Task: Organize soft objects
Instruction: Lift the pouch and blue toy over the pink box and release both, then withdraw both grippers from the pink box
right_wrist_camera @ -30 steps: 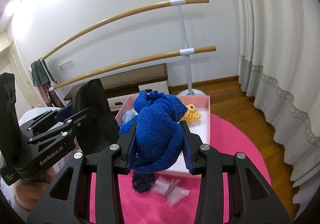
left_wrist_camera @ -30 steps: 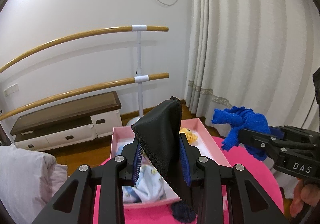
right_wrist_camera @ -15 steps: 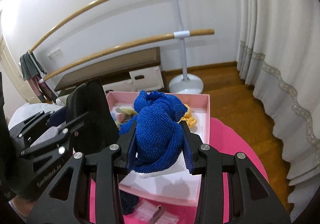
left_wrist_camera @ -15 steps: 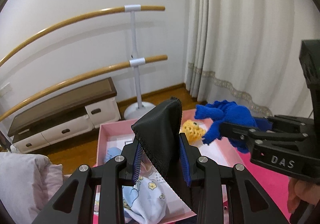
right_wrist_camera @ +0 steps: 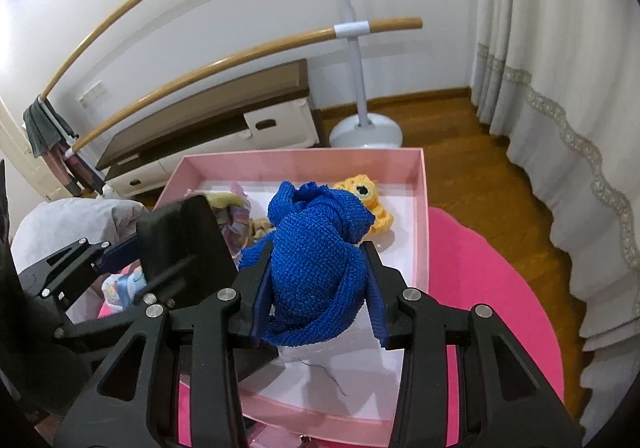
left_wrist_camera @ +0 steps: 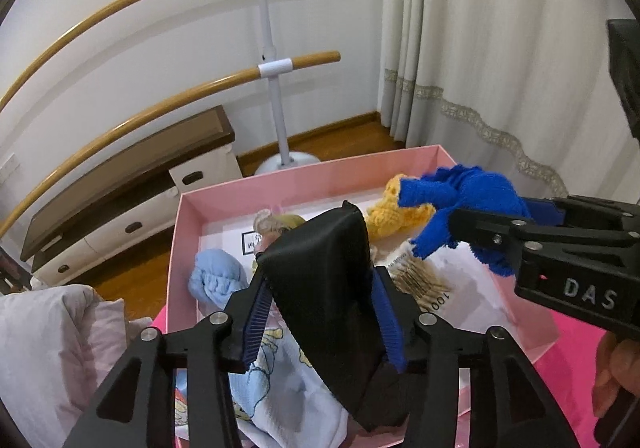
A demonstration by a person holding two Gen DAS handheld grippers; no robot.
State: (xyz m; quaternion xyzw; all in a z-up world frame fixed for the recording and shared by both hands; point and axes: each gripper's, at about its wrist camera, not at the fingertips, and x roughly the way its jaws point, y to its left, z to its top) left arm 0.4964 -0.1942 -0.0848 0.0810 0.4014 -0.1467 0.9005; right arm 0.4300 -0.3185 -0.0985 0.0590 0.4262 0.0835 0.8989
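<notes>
My left gripper [left_wrist_camera: 319, 280] holds a folded black cloth [left_wrist_camera: 328, 248] over the near left part of an open pink box [left_wrist_camera: 304, 176]. Its jaws are opening, and the cloth still touches both pads. My right gripper [right_wrist_camera: 317, 252] hangs over the box's middle with a bunched blue knitted cloth [right_wrist_camera: 316, 232] filling the gap. These jaws are opening too. In the left wrist view the right gripper [left_wrist_camera: 472, 224] comes in from the right with the blue knit [left_wrist_camera: 472, 188]. The box holds a yellow crochet toy [right_wrist_camera: 366, 196], a light blue knit [left_wrist_camera: 216, 280] and a printed cloth [left_wrist_camera: 280, 380].
The box sits on a round pink table [right_wrist_camera: 480, 272]. Behind stand a wooden barre on a white stand [right_wrist_camera: 360, 88], a low cabinet [left_wrist_camera: 120, 208] and curtains [left_wrist_camera: 500, 48]. Pale bedding [left_wrist_camera: 48, 348] lies left. A person's hand [left_wrist_camera: 616, 376] shows at right.
Both grippers have come forward and down, so they now hang over the pink box. Both pairs of jaws stand wider around their cloths than before.
</notes>
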